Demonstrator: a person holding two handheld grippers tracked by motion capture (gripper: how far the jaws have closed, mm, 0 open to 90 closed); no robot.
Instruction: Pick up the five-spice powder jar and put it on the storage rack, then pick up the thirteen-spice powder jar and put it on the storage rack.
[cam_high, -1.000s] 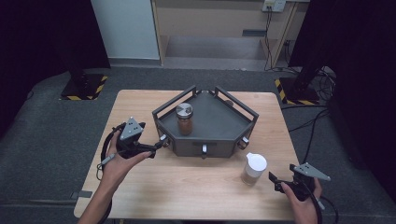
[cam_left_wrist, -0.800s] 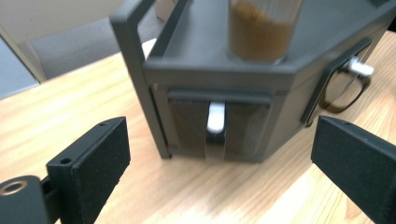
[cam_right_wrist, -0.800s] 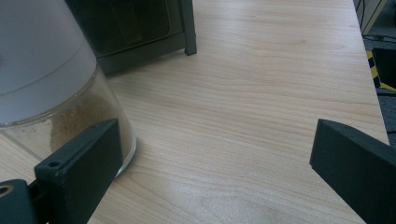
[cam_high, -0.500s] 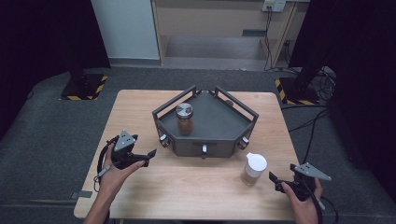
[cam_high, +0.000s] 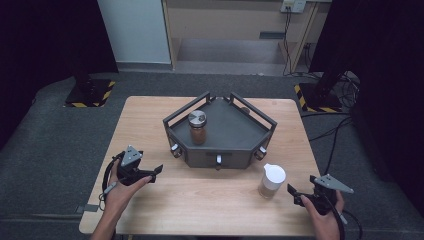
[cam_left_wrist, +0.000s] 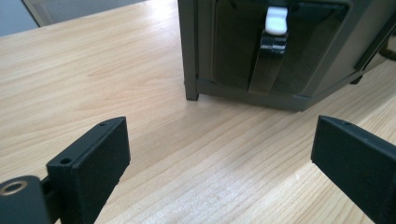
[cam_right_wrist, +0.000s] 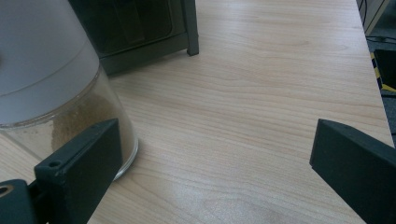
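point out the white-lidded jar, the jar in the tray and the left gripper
white-lidded jar (cam_high: 272, 181): high view, on its glass body just under the lid
jar in the tray (cam_high: 197, 132): high view, on its brown-filled glass side
left gripper (cam_high: 156, 171): high view, midway between the tips of its jaws

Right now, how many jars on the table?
2. A metal-lidded jar stands inside the dark tray; a white-lidded jar stands on the table just left of the right gripper. None seems hidden.

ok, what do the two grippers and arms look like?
Both grippers, left gripper and right gripper, are black with a grey three-cornered plate on top and a trailing black cable. Their fingers are flat black blocks with small holes. Forearms are bare, no sleeves visible.
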